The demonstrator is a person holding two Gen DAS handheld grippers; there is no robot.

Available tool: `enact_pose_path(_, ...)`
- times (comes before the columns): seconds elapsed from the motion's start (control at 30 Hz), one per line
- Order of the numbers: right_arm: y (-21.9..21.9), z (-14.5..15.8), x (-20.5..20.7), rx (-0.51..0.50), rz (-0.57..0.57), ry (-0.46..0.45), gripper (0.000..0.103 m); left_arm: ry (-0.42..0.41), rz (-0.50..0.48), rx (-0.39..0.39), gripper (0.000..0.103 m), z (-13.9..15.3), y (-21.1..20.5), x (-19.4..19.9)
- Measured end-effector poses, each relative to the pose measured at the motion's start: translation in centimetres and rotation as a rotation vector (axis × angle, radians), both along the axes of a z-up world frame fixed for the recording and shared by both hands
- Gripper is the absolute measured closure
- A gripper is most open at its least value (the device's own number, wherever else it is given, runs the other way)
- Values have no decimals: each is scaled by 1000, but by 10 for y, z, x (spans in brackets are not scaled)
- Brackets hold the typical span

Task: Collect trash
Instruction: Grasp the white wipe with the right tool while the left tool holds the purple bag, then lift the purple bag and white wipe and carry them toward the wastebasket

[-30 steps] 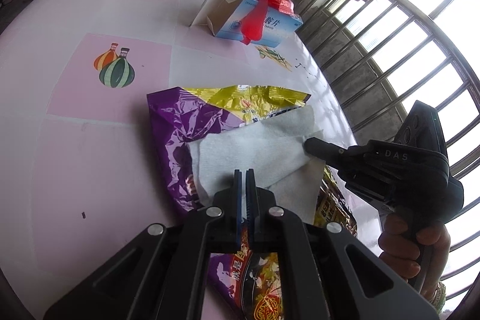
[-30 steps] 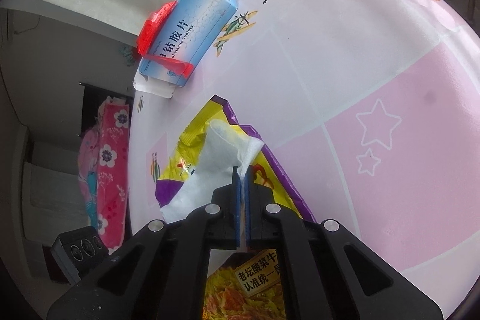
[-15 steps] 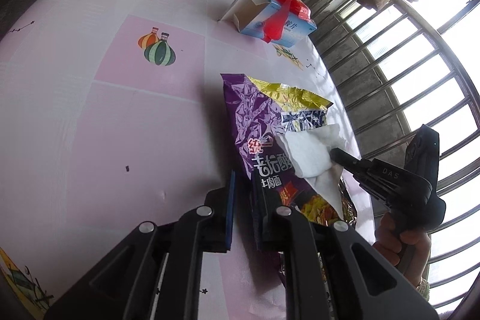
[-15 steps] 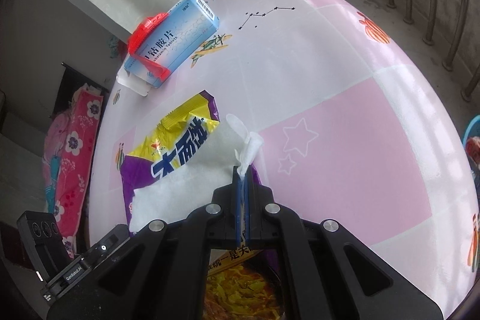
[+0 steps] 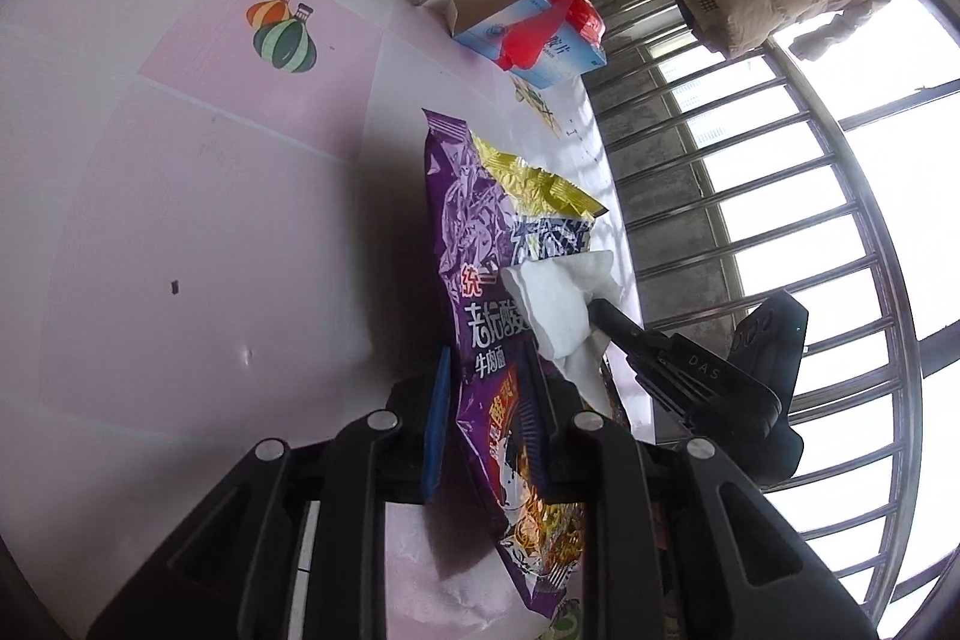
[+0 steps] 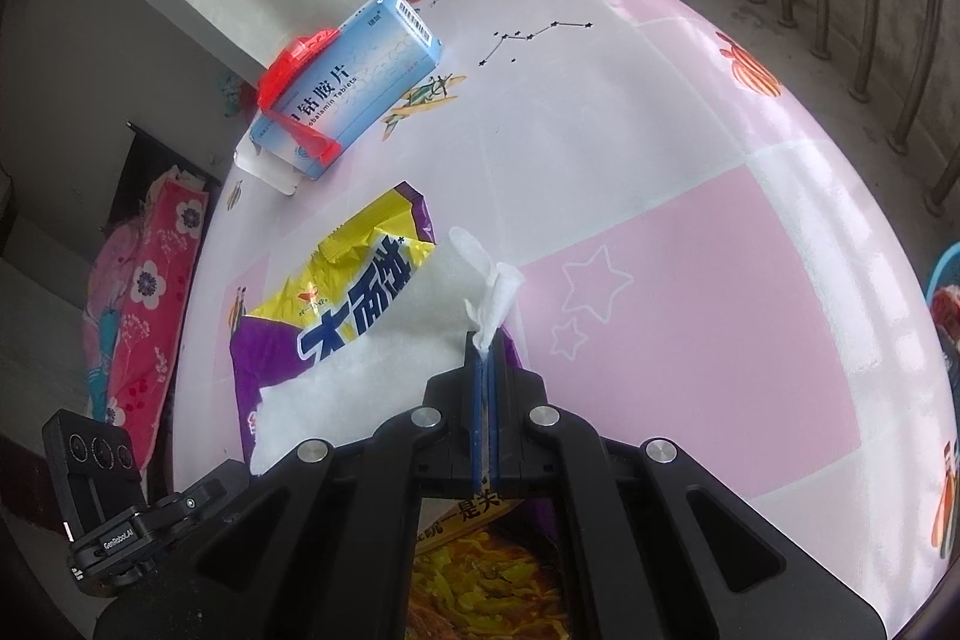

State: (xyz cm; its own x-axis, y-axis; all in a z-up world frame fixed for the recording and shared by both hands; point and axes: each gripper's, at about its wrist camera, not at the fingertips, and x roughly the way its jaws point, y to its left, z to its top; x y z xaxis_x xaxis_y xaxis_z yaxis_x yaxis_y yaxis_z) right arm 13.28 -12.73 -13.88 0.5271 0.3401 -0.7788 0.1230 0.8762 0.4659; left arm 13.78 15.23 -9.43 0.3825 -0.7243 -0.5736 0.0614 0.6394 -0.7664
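Observation:
A purple and yellow noodle wrapper [image 5: 480, 244] lies flat on the pink and white table [image 5: 228, 232]. My left gripper [image 5: 486, 400] straddles the wrapper's near left edge; its jaws are opening and the pads do not press on the foil. A white tissue [image 5: 558, 304] lies partly across the wrapper. My right gripper [image 6: 483, 358] is shut on one corner of it, and the pinched end pokes up past the fingertips. In the right wrist view the tissue [image 6: 384, 352] drapes over the wrapper [image 6: 336, 304].
A blue medicine box [image 5: 540, 40] with a red plastic scrap across it sits farther back on the table, the same box [image 6: 354, 82] at upper left in the right wrist view. Window bars [image 5: 780, 232] run along the table's right side. A blue basin [image 6: 945, 280] stands on the floor.
The left gripper let go of the tissue, shifted left and opened around the wrapper's edge. The right gripper pulled the tissue aside into a bunch, uncovering more of the wrapper.

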Motion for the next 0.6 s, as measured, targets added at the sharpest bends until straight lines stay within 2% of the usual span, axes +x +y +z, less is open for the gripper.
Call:
enact_pose_path(0.1, -2, -1, 0, 17, -6, -1, 103, -46, -13, -93, 83, 7, -1, -3)
enact_pose_path(0.17, -3, -1, 1, 26, -9, -1, 103, -60, -26, -116, 83, 10, -6, -4)
enact_pose_path(0.3, -4, -2, 1, 38, -12, 0, 103, -58, -47, -33, 84, 5, -24, -6)
enact_pose_path(0.43, -8, -3, 2, 65, -15, 6, 103, -82, -47, 40, 95, 4, -32, -12)
enact_pose_path(0.6, -16, -5, 3, 138, -28, 26, 103, -118, -41, 104, 101, 11, -33, -15)
